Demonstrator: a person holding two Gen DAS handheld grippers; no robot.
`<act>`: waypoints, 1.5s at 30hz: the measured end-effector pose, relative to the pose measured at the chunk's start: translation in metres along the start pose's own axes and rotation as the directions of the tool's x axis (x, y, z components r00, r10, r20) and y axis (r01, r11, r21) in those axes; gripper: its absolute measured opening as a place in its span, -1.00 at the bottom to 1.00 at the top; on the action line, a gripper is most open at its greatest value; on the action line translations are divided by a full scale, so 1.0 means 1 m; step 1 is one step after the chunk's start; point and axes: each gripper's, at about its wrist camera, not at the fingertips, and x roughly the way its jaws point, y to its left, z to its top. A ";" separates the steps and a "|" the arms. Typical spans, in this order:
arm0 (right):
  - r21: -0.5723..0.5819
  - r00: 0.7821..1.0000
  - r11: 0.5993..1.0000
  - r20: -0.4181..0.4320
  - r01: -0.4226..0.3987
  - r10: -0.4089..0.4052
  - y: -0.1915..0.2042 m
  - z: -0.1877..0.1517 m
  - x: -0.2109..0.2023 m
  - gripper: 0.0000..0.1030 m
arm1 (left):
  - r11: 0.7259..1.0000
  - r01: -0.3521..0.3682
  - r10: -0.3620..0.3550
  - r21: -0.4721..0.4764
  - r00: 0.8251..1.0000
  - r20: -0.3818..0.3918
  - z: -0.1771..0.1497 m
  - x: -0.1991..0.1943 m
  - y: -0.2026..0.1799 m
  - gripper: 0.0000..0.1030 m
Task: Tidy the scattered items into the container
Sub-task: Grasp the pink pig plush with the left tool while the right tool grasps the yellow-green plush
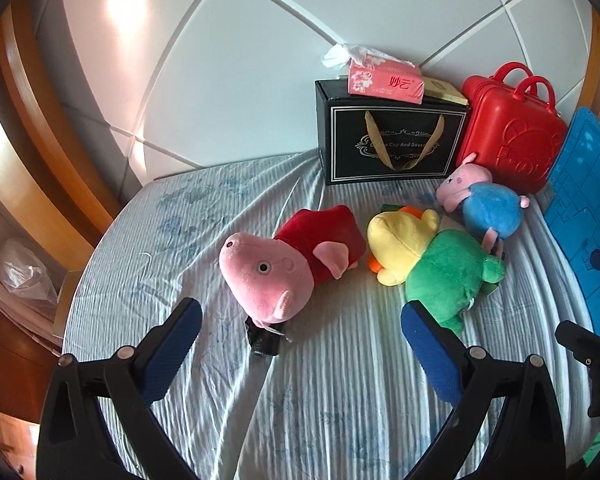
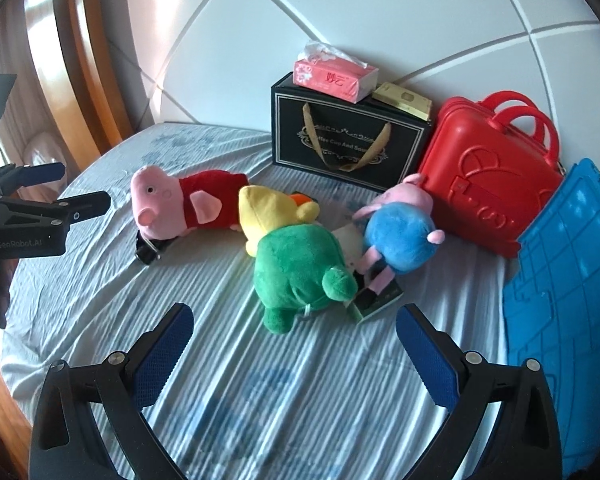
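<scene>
Plush toys lay scattered on the striped bedsheet (image 1: 320, 380): a red-dressed pig (image 1: 284, 264), a yellow-and-green toy (image 2: 288, 256) and a blue-bodied pig (image 2: 400, 236) beside the red case (image 2: 488, 176). I held my left gripper (image 1: 304, 344) and right gripper (image 2: 296, 344) above the sheet, jaws apart, empty.

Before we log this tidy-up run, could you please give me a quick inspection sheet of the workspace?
Surface: bed sheet, pale blue, striped, wrinkled.
Job's things: three plush toys lie loose on the sheet: red-dressed pig, yellow-and-green plush, blue-bodied pig. Red case stands shut behind them; blue panel leans at the right edge.
Clutter: black gift box with a pink tissue pack on top.
Grippers: left gripper open, empty; right gripper open, empty.
Cables: nothing seen.
Surroundings: white padded headboard, wooden frame.
</scene>
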 end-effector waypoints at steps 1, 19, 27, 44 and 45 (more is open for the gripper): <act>-0.009 1.000 1.000 -0.011 0.000 0.000 0.002 0.002 0.009 0.99 | 1.000 -0.005 0.005 0.005 1.000 -0.003 0.000 0.008 0.002 0.97; -0.128 0.989 0.991 -0.133 0.049 -0.066 0.002 0.021 0.151 0.99 | 0.937 -0.076 0.084 0.340 0.996 -0.009 0.011 0.121 -0.014 0.97; -0.163 0.987 0.985 -0.136 0.062 -0.085 0.002 0.024 0.188 0.99 | 0.896 -0.097 0.145 0.433 0.986 -0.078 0.015 0.174 -0.025 0.97; -0.224 0.978 0.965 -0.126 0.135 -0.166 0.016 0.026 0.229 1.00 | 0.967 -0.118 0.166 0.226 0.964 -0.209 0.012 0.236 0.012 0.97; -0.229 0.976 0.963 -0.128 0.144 -0.177 0.018 0.025 0.231 1.00 | 0.970 -0.116 0.161 0.212 0.964 -0.211 0.011 0.237 0.014 0.97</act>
